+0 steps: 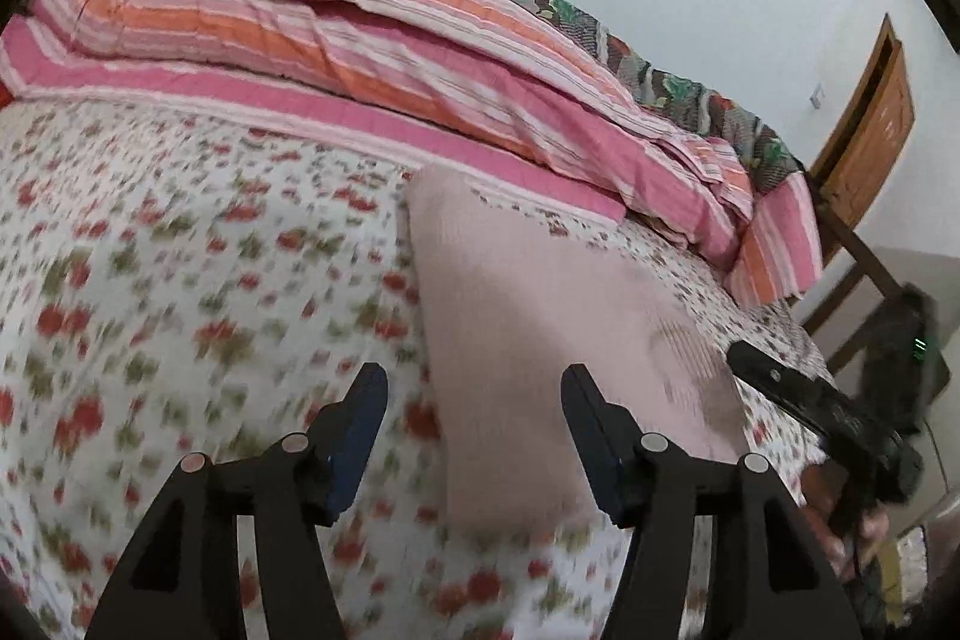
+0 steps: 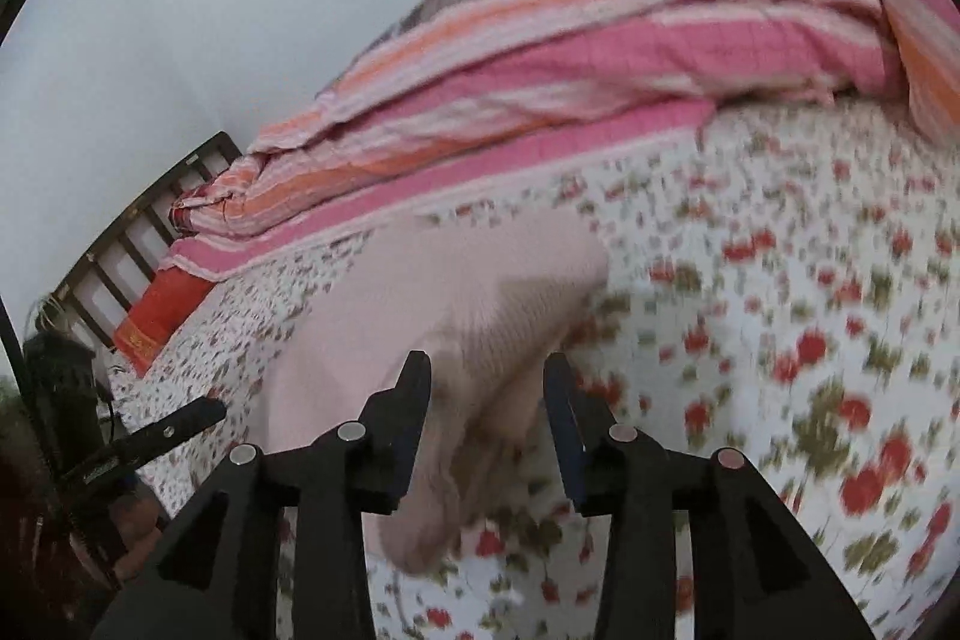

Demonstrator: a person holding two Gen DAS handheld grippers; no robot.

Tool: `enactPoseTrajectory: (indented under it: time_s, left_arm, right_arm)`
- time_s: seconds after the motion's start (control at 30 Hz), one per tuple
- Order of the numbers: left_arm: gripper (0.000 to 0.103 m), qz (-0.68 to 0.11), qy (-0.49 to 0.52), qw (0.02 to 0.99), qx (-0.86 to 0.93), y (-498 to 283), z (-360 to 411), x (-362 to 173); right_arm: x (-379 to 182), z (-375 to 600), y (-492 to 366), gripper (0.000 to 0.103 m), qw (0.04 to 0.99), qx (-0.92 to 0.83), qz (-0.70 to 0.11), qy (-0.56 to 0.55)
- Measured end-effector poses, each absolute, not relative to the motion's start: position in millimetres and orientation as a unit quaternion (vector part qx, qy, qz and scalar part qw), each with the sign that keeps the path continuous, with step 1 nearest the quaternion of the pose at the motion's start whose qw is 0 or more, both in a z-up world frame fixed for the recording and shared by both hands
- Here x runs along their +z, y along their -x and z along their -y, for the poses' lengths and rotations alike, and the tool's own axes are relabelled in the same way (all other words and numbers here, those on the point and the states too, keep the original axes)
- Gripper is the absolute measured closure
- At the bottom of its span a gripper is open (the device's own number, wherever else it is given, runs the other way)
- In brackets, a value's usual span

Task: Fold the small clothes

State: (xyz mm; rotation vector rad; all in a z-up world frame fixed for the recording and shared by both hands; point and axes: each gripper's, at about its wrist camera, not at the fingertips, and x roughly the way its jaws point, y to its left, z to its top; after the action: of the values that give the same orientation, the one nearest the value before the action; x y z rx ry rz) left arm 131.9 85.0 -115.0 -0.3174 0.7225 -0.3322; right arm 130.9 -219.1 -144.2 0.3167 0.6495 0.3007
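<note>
Item: pink knit garment [image 1: 540, 316], small, lying on the floral bedsheet [image 1: 180, 250] of the bed. It appears already folded at least once into a long, roughly rectangular shape. The near end looks bunched or rolled in the right wrist view; blur hides the detail.

Landmark: the pink knit garment.

- Left hand-held gripper [image 1: 474, 436]: just off the garment's near left edge, jaws standing apart, nothing between the pads.
- Right hand-held gripper [image 2: 487, 430]: over the garment's near end, jaws parted, with cloth visible in the gap. The pads do not appear to press on it, though blur leaves this uncertain.
- Striped pink and orange quilt [image 1: 372, 58]: beyond the garment's far end, heaped against the wall, apart from it.
- Wooden door [image 1: 870, 142]: well beyond the garment, to its far right.

Step in hand, judged: release after a fold, then re-grip or smooth.

Handling notes: the knit is soft and will spring back or drag. Both grippers should lift clear before shifting sideways. For the next fold, each should take one near corner through all layers, carry both evenly toward the far end, and set the edges flush. The bunched near end should be flattened first.
</note>
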Motion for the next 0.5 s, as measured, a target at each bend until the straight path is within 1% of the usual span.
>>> enactPoseTrajectory:
  time_s: [0.07, 0.17, 0.23, 0.3, 0.5]
  left_arm:
    - [0.045, -0.349, 0.137, 0.913, -0.160, -150.9, -74.2, -109.9]
    - [0.045, -0.356, 0.082, 0.921, -0.135, -171.6, -55.5, -110.2]
    - [0.044, -0.373, 0.037, 0.920, -0.113, -180.7, -43.3, -121.0]
    - [0.044, -0.381, 0.020, 0.917, -0.114, -181.6, -38.9, -130.3]
    - [0.041, -0.371, 0.041, 0.918, -0.132, -175.0, -44.5, -149.7]
  right_arm:
    - [-139.0, 210.9, -140.0, 0.064, 0.929, 0.148, -0.310, -0.139]
    - [-142.0, 201.5, -155.3, 0.064, 0.933, 0.144, -0.310, -0.116]
    - [-149.7, 194.8, -166.5, 0.065, 0.932, 0.130, -0.324, -0.095]
    - [-163.4, 187.2, -179.7, 0.065, 0.927, 0.113, -0.351, -0.061]
    - [-184.4, 181.1, -178.7, 0.065, 0.930, 0.098, -0.354, -0.028]
